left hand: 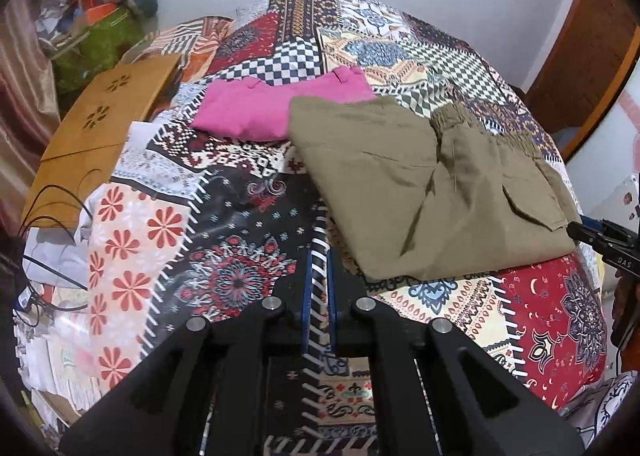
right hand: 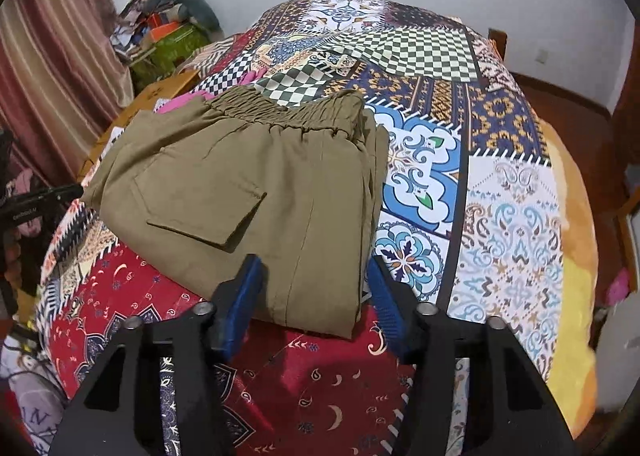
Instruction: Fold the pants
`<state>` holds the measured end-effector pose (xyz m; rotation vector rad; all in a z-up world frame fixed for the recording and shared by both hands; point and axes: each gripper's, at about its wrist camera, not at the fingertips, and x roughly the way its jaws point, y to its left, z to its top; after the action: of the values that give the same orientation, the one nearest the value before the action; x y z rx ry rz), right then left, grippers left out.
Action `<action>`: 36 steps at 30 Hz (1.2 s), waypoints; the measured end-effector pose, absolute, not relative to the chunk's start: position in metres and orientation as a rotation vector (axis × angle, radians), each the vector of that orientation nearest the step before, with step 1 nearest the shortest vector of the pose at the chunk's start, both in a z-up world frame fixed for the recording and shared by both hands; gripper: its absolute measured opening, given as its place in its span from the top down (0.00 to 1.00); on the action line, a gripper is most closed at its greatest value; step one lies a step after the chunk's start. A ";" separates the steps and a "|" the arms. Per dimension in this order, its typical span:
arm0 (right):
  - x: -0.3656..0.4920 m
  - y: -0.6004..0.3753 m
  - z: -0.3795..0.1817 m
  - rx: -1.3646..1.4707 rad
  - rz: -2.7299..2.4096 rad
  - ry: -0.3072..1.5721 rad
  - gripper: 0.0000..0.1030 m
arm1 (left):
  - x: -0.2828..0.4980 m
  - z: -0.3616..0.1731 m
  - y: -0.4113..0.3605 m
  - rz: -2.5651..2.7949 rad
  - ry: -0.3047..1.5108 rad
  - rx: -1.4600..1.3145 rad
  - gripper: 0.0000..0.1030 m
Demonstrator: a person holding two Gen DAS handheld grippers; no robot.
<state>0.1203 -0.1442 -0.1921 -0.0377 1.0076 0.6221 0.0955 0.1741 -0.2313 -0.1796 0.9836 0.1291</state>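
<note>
Olive-green pants (left hand: pixel 432 184) lie folded on the patchwork bedspread (left hand: pixel 168 224), elastic waistband at the far side and a flap pocket facing up; they also show in the right wrist view (right hand: pixel 248 192). My left gripper (left hand: pixel 319 256) is nearly shut with a narrow gap, empty, over the bedspread just left of the pants' near edge. My right gripper (right hand: pixel 316 280) is open, its blue pads either side of the pants' near folded edge, holding nothing. The right gripper's tip (left hand: pixel 600 240) shows at the pants' right corner.
Folded pink pants (left hand: pixel 276 104) lie behind the olive ones. A wooden lap table (left hand: pixel 100 136) and a cluttered pile (left hand: pixel 100 28) are at the bed's left, with cables (left hand: pixel 52 216). A striped curtain (right hand: pixel 52 76) hangs left. White wall behind.
</note>
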 end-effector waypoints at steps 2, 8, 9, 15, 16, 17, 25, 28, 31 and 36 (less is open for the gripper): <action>0.119 -0.144 -0.189 -0.045 0.620 0.998 0.62 | 0.093 -0.224 0.173 0.107 0.964 -0.177 0.95; 0.118 -0.142 -0.189 -0.048 0.616 1.007 0.64 | 0.108 -0.215 0.146 -0.037 0.948 -0.205 0.71; 0.118 -0.143 -0.190 -0.041 0.615 1.011 0.64 | 0.112 -0.217 0.142 -0.053 0.956 -0.201 0.69; 0.119 -0.145 -0.197 -0.018 0.617 1.024 0.64 | 0.132 -0.252 0.130 -0.054 1.044 -0.160 0.69; 0.118 -0.144 -0.198 -0.028 0.616 1.023 0.64 | 0.132 -0.258 0.132 -0.048 1.057 -0.167 0.68; 0.117 -0.142 -0.199 -0.041 0.615 1.022 0.64 | 0.131 -0.263 0.136 -0.049 1.066 -0.184 0.67; 0.115 -0.145 -0.204 -0.044 0.617 1.027 0.65 | 0.118 -0.277 0.160 0.037 1.062 -0.203 0.65; 0.114 -0.145 -0.205 -0.040 0.619 1.028 0.65 | 0.114 -0.282 0.170 0.083 1.066 -0.193 0.65; 0.115 -0.146 -0.204 -0.031 0.616 1.032 0.65 | 0.110 -0.280 0.176 0.091 1.061 -0.199 0.65; 0.116 -0.151 -0.189 -0.035 0.595 1.018 0.61 | 0.110 -0.265 0.179 0.115 1.035 -0.180 0.65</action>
<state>0.1158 -0.1509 -0.1892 -0.0348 1.0183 0.5948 0.1097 0.1792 -0.2650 -0.1805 1.0352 0.1149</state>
